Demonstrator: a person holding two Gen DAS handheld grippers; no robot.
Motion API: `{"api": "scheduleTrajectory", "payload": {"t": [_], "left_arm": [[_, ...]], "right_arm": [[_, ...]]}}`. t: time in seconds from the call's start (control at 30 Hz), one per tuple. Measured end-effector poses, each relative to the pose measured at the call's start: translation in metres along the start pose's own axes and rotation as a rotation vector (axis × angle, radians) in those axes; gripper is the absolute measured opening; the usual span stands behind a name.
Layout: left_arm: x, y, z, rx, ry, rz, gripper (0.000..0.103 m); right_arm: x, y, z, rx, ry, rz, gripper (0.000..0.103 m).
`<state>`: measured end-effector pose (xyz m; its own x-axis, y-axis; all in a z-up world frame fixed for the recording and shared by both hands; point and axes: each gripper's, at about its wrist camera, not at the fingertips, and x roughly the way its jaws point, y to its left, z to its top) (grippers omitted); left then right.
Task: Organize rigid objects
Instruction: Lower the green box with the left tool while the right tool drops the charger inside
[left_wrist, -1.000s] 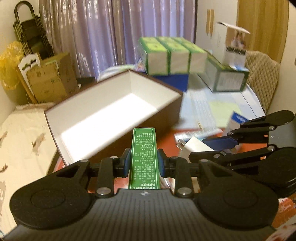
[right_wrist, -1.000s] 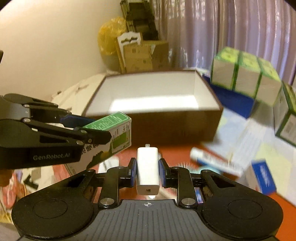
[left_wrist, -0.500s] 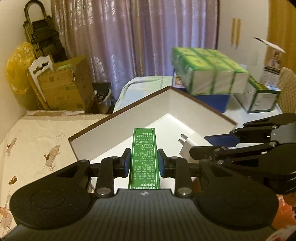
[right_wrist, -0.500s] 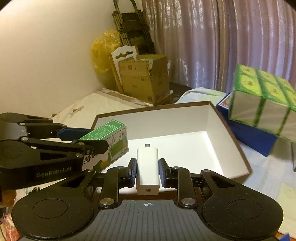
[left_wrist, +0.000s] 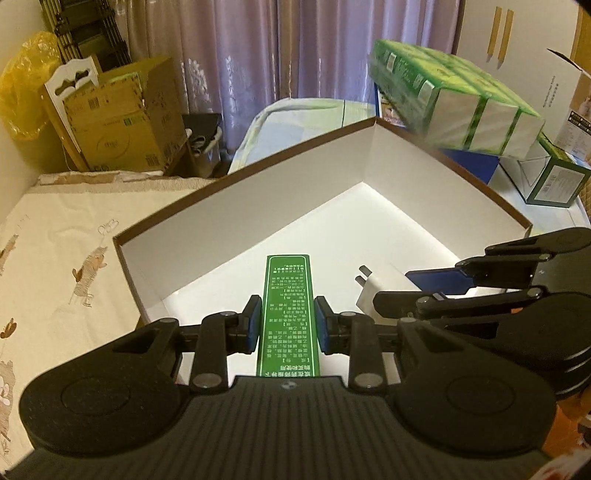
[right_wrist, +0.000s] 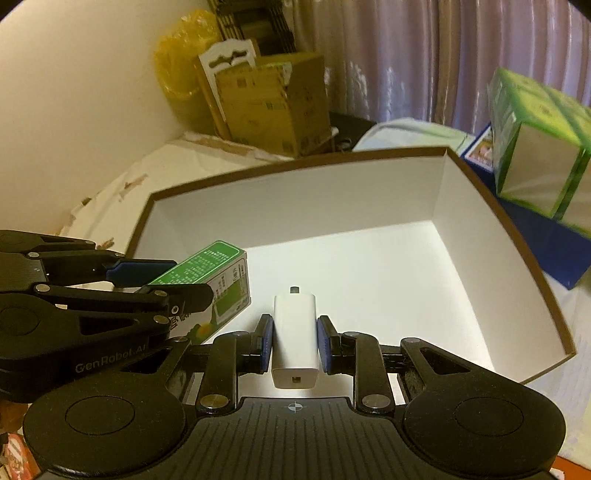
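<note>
My left gripper (left_wrist: 287, 322) is shut on a slim green carton (left_wrist: 288, 310) with white print. It holds the carton above the near left part of an open brown box with a white inside (left_wrist: 332, 184). My right gripper (right_wrist: 294, 338) is shut on a white plug charger (right_wrist: 295, 334), prongs forward, above the same box (right_wrist: 369, 266). The two grippers are side by side. The carton also shows at the left of the right wrist view (right_wrist: 218, 280), and the charger at the right of the left wrist view (left_wrist: 380, 291). The inside of the box looks bare.
A pack of green-wrapped boxes (left_wrist: 454, 99) sits on a blue box behind the brown box on the right. A cardboard carton (left_wrist: 122, 118) and a yellow bag (left_wrist: 22, 81) stand at the back left by the curtain. A cream printed cloth (left_wrist: 55, 240) lies at the left.
Both grippers have moved forward and up over the brown box, each still holding its object. The view now looks down into the box.
</note>
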<state>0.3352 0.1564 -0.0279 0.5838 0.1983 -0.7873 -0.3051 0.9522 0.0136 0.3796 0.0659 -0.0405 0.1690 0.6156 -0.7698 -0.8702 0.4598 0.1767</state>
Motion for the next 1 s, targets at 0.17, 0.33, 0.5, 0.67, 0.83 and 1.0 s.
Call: {"api": "scheduleTrajectory", "payload": {"t": [0.17,0.33,0.5,0.67,0.83,1.0], "left_arm": [[0.010,0.003,-0.001,-0.004,0.010,-0.005,0.029],[0.008,0.003,-0.007,0.006,0.032,-0.011,0.040],[0.001,0.002,-0.012,0.001,0.037,-0.017,0.042],[-0.008,0.000,-0.014,-0.006,0.023,-0.015,0.043],[-0.023,-0.004,-0.016,-0.009,0.001,-0.007,0.044],[-0.041,-0.009,-0.019,-0.015,-0.029,0.001,0.045]], "right_arm": [[0.008,-0.003,-0.003,0.003,-0.017,-0.016,0.022],[0.005,0.000,-0.005,-0.021,-0.023,-0.049,0.024],[-0.004,-0.001,-0.008,-0.001,-0.020,-0.036,0.035],[-0.015,0.000,-0.013,0.014,-0.029,-0.036,0.039],[-0.028,0.002,-0.018,0.020,-0.051,-0.038,0.042],[-0.046,0.003,-0.024,0.027,-0.089,-0.037,0.049]]}}
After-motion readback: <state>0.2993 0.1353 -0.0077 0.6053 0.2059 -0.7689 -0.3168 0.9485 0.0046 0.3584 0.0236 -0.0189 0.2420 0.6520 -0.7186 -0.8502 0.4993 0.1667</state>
